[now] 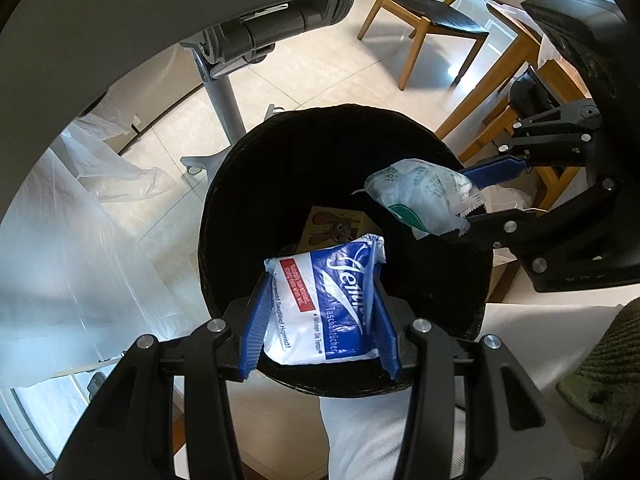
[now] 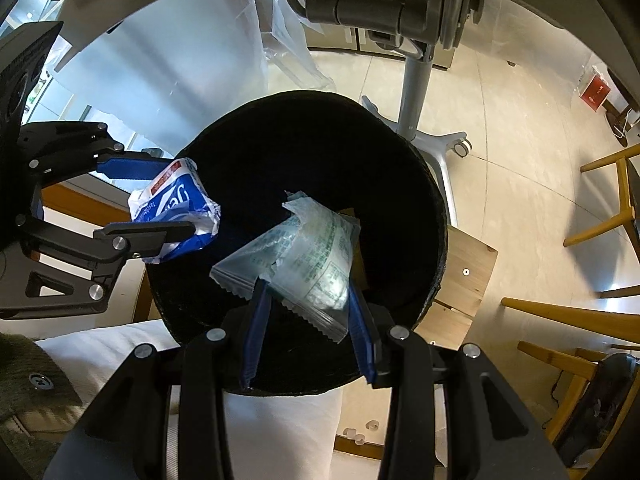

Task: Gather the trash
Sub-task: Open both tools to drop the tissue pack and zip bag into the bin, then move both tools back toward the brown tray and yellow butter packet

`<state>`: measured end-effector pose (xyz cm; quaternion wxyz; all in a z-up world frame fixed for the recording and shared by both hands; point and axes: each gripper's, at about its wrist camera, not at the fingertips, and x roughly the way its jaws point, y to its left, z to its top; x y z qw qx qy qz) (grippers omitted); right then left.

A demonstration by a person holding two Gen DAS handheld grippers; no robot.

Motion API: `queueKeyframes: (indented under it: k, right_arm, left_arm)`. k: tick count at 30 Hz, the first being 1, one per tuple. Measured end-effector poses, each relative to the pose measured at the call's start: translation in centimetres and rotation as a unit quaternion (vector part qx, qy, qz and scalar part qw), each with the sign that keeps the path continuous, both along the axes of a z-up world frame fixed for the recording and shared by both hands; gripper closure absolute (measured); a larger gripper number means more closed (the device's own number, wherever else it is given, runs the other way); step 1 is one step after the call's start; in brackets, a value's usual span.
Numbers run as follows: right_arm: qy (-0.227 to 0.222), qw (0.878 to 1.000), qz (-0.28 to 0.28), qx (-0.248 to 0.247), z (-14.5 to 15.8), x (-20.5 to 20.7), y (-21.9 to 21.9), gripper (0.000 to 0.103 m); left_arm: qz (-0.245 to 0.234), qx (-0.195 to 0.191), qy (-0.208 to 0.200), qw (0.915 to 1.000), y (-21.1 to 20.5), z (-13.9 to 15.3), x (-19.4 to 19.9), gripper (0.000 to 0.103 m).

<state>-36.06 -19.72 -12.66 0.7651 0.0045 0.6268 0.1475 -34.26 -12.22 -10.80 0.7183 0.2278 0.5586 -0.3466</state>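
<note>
Bin: one round black waste bin is seen from above, standing on the tiled floor beside a grey table leg on a castor base.
Bin contents: one brown card with a cartoon face is seen lying at the bottom; the rest of the inside is too dark to be made out.
Left tongs: they are clamped on one blue-and-white tissue pack, which is held over the near part of the bin's mouth.
Right tongs: they are clamped on one clear plastic wrapper with green print, which is held over the bin's opening.
Trash count: two pieces are held, one in each pair of tongs; one card is counted inside the bin.
Containers counted: one.
Surroundings: wooden chairs are seen on the floor past the bin, and clear plastic sheeting is draped at one side.
</note>
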Motion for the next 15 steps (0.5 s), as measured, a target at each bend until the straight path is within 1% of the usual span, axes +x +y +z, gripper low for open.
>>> queueKeyframes:
  k: [1,2,3,4,5,11,15]
  right_arm:
    - [-0.003,1.000,-0.003,-0.002,0.0,-0.1,-0.1,0.063]
    - [-0.003,1.000,-0.008,0.001,0.1,-0.1,-0.2,0.054]
    - [-0.006,1.000,-0.014,0.005,0.2,-0.1,-0.4,0.041]
    - [-0.008,1.000,-0.018,0.006,0.3,-0.2,-0.6,0.036]
    - [-0.009,1.000,-0.022,0.008,0.4,-0.2,-0.8,0.034]
    - [-0.011,0.999,-0.036,0.007,1.1,-0.7,-1.7,0.033]
    - [-0.032,0.999,-0.039,-0.005,3.4,-2.0,-2.3,0.028]
  left_arm:
    - [-0.001,-0.002,0.001,1.0000,0.0,0.0,0.0,0.052]
    - [-0.001,-0.001,-0.002,1.0000,-0.1,0.0,0.0,0.040]
    - [0.001,0.001,-0.006,1.0000,-0.1,0.1,0.0,0.030]
    - [0.002,-0.004,-0.008,1.0000,0.0,0.3,0.0,0.027]
    - [0.005,-0.008,-0.008,0.9999,0.1,0.4,0.1,0.024]
    - [0.013,-0.003,-0.005,0.9999,0.7,0.6,0.3,0.023]
    - [0.015,0.001,-0.011,0.9998,1.6,1.7,-0.4,0.023]
